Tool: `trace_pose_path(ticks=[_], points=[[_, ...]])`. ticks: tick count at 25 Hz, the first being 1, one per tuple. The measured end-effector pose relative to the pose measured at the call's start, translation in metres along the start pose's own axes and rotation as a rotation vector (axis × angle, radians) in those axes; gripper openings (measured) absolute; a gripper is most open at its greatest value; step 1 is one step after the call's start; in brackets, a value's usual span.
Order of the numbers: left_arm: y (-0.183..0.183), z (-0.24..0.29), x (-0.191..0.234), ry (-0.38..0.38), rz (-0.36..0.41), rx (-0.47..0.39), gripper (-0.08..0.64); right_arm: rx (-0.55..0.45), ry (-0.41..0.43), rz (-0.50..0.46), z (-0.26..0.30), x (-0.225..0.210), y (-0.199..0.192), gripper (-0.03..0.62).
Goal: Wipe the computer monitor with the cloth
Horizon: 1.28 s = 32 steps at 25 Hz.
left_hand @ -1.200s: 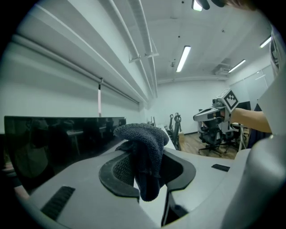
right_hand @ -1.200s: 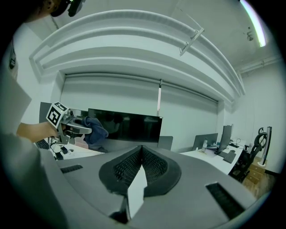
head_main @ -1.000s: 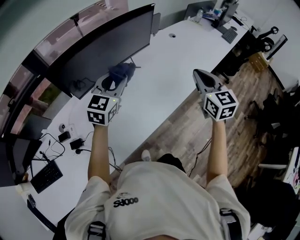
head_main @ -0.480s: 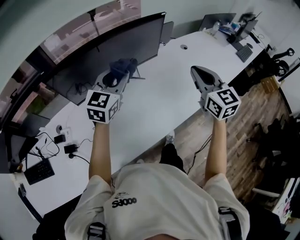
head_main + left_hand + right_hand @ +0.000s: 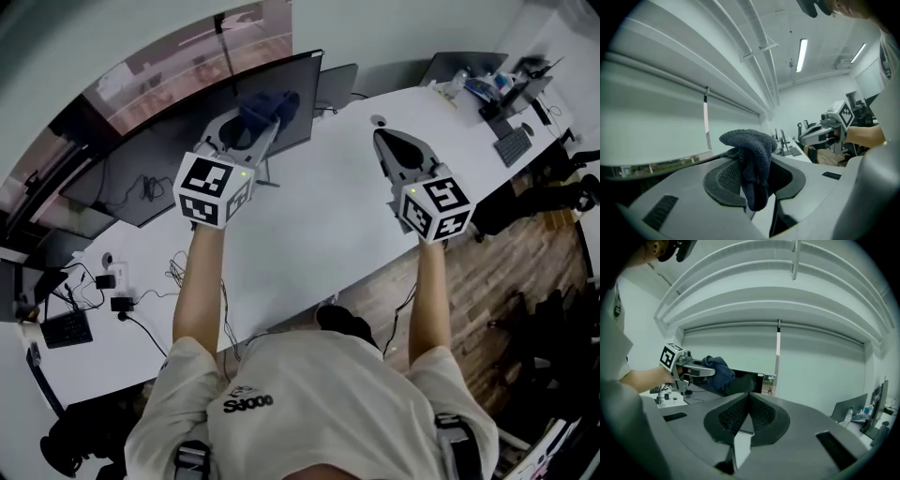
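A wide dark curved monitor [image 5: 159, 155] stands at the back left of the white desk [image 5: 319, 225]. My left gripper [image 5: 262, 118] is raised in front of the monitor's right part and is shut on a dark blue cloth [image 5: 269, 104]. In the left gripper view the bunched cloth [image 5: 751, 146] sticks up and hangs down between the jaws. My right gripper [image 5: 384, 141] hovers over the desk to the right of the monitor, shut and empty. The right gripper view shows its pads [image 5: 761, 414] pressed together, with the cloth [image 5: 719, 372] and the monitor's edge [image 5: 746, 383] beyond them.
A smaller screen [image 5: 337, 84] stands behind the monitor's right end, and a laptop [image 5: 466, 63] sits further right. A keyboard [image 5: 67, 329], adapters and cables [image 5: 112, 291] lie at the desk's left. Roller blinds cover the window behind. Wooden floor lies to the right.
Both grippers have risen and moved forward. The left one has carried the cloth from the monitor's stand area up in front of the screen's right part. The right one stayed shut.
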<state>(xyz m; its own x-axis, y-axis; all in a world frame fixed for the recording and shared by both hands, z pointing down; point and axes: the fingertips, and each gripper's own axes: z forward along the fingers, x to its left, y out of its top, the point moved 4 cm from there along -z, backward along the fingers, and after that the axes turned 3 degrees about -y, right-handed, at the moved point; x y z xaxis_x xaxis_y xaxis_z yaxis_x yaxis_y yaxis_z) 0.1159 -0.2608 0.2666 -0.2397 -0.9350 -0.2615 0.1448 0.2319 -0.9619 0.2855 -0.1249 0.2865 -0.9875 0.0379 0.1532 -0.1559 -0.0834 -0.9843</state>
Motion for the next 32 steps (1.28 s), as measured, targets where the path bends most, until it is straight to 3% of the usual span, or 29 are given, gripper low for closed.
trace_pose_path(ticks=[5, 9, 14, 17, 24, 32], points=[[0.037, 0.061, 0.01, 0.065, 0.033, -0.058, 0.124, -0.01, 0.063, -0.028, 0.019, -0.041, -0.002, 0.0], [0.053, 0.102, 0.024, 0.144, 0.054, -0.046, 0.124, -0.022, 0.092, -0.019, 0.031, -0.067, -0.006, 0.0], [0.052, 0.137, 0.042, 0.208, -0.063, -0.026, 0.124, -0.033, 0.117, -0.014, 0.039, -0.085, -0.015, 0.0], [0.049, 0.153, 0.049, 0.267, -0.077, 0.001, 0.124, -0.031, 0.131, -0.02, 0.046, -0.093, -0.02, 0.0], [0.045, 0.169, 0.052, 0.377, 0.051, 0.127, 0.129, -0.053, 0.184, 0.023, 0.06, -0.095, -0.022, 0.0], [0.037, 0.163, 0.055, 0.402, 0.053, 0.164, 0.127, -0.021, 0.197, -0.016, 0.075, -0.086, -0.023, 0.0]])
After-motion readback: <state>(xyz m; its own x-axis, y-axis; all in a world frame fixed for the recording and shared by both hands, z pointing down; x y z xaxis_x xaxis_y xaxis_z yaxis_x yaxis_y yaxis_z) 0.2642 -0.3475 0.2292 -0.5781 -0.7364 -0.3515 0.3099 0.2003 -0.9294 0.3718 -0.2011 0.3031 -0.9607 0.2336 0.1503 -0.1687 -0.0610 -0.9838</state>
